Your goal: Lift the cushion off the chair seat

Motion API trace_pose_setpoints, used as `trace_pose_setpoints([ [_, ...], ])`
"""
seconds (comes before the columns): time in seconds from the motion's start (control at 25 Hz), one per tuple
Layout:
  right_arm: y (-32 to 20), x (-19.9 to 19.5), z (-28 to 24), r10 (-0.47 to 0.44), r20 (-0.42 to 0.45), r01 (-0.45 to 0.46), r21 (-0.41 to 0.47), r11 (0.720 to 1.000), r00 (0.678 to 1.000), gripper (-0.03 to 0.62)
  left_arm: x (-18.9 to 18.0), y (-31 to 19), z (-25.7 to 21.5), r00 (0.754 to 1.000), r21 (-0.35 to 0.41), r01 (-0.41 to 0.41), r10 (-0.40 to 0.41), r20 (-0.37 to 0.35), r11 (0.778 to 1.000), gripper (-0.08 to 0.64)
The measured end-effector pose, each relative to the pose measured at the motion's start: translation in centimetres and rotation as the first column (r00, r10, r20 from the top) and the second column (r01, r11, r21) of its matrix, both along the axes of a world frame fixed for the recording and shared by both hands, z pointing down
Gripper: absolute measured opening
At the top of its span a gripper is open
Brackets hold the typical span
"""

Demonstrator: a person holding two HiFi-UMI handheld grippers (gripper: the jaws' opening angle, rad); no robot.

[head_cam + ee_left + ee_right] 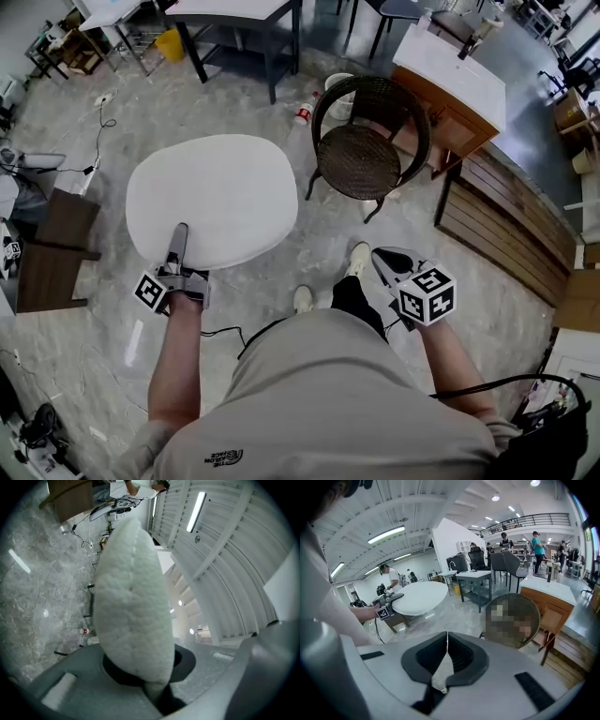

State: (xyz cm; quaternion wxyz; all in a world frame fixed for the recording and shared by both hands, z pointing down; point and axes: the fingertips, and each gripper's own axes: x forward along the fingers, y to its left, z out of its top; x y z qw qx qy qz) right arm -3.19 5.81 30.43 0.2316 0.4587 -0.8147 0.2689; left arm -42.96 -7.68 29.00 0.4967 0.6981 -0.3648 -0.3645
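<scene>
The white oval cushion (211,199) hangs flat above the floor, left of the dark wicker chair (361,159) and clear of its bare seat. My left gripper (177,234) is shut on the cushion's near edge. In the left gripper view the cushion (133,602) stands edge-on between the jaws and hides much of the room. My right gripper (379,257) is shut and holds nothing, down by the person's right shoe. The right gripper view shows its jaw tips (446,641) meeting, with the cushion (419,597) to the left and the chair's rim (535,616) to the right.
A wooden cabinet with a white top (450,89) stands behind the chair, with a slatted wooden platform (502,220) to the right. A bottle (302,114) and a white bucket (337,89) sit on the floor. A dark table (244,28) stands further back and a brown side table (52,248) at the left.
</scene>
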Motion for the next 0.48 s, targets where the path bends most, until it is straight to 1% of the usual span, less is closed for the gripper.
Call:
trace_pose_setpoints([
  [0.48,1.2,-1.3,0.0,-0.021,-0.024,0.021,0.013,1.0,0.999,0.014,-2.2,1.7,1.1,1.0,-0.014,0.025,-0.025,-0.001,1.0,0.057],
])
